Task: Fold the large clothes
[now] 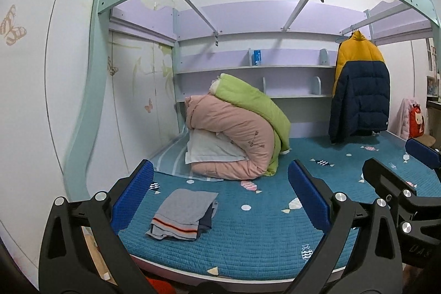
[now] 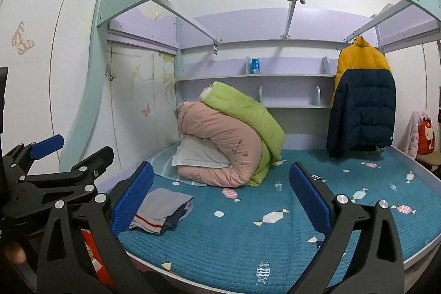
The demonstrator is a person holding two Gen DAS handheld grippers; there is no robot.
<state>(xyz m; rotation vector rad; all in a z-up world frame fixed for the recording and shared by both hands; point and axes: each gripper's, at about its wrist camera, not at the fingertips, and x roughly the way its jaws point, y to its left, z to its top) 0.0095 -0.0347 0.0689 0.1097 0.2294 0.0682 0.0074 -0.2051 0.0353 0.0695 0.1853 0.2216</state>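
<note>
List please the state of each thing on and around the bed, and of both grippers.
left gripper: open, holds nothing
right gripper: open, holds nothing
grey garment: folded, lying flat on the bed cover
pink quilt: rolled up, at the back of the bed
green quilt: folded over the pink quilt
puffer jacket: hanging from the rail, not folded

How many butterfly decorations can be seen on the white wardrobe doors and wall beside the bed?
3. One large butterfly is on the near wall panel at far left; one is on the wardrobe door near the bed post; one pink is lower, beside the bedding. Others may be hidden.
</note>
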